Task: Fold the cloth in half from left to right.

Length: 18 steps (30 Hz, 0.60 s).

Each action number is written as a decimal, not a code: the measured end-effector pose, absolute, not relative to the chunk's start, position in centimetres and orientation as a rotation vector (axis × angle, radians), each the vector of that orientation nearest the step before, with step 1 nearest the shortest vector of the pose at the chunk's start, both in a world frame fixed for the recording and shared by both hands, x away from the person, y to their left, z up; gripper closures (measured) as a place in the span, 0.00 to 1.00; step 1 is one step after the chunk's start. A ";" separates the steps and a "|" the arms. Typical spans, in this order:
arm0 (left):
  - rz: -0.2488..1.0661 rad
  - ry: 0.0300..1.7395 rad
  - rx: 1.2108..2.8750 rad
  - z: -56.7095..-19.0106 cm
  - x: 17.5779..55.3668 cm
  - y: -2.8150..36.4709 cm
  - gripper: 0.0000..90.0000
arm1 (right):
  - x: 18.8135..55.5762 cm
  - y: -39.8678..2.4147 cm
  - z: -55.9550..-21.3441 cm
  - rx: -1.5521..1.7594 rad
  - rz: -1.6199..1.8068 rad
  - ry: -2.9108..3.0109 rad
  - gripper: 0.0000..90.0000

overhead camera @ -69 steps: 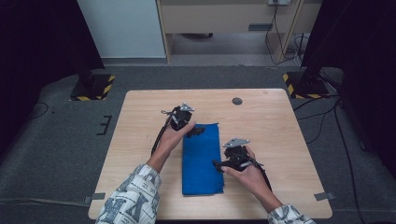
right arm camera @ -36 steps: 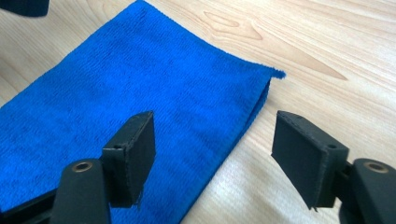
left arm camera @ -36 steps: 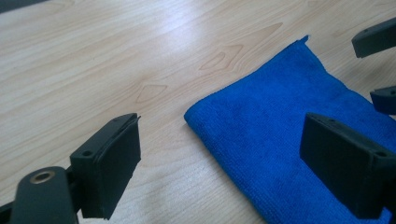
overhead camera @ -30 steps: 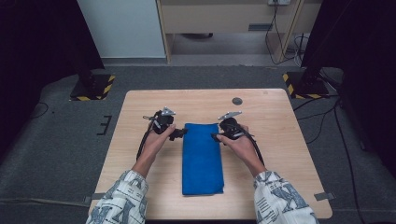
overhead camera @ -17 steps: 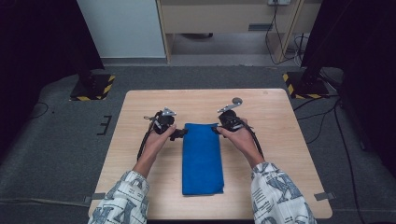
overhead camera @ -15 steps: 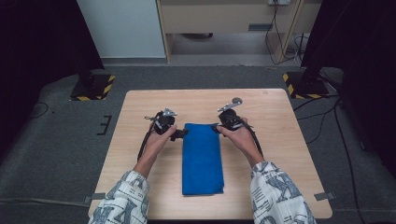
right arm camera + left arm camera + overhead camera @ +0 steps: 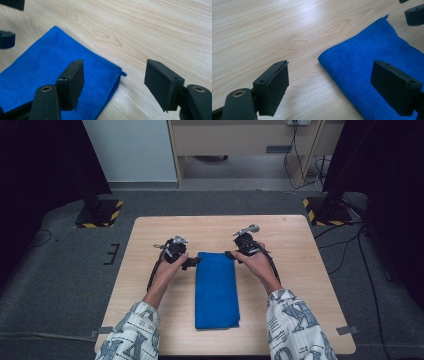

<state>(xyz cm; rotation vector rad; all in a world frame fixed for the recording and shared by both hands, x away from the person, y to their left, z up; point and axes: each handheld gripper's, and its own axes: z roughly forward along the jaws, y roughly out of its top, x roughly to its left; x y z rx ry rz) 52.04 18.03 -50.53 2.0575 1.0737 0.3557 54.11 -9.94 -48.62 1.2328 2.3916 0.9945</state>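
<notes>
1. a blue cloth [image 7: 216, 288] lies folded into a long strip in the middle of the wooden table [image 7: 310, 285], with its long side running from near to far.
2. the left gripper [image 7: 191, 263] is just beside the far left corner of the cloth. in the left gripper view its jaws stand wide, with that corner [image 7: 329, 61] lying between them on the table, and the pads do not press on it.
3. the right gripper [image 7: 231, 255] is at the far right corner. in the right gripper view its jaws have just been opening and are now apart; one pad hangs over the cloth [image 7: 37, 70], the other over bare wood, and the folded corner [image 7: 119, 72] lies between them, not pinched.
4. both grippers hold nothing at this moment.
5. i judge that the step in hand is to line up both grippers on the two far corners, so the cloth can be folded once more, probably by bringing the far end toward the near end.
6. the next move calls for lowering each gripper so one pad slides under the stacked layers, then closing on all layers together.
7. if only the top layer is caught, i think the fold can open and the edges will not match.
</notes>
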 end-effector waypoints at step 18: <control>0.321 1.112 2.057 -53.0 53.8 17.7 0.18 | 56.7 -9.8 -50.9 1.233 1.035 2.455 0.45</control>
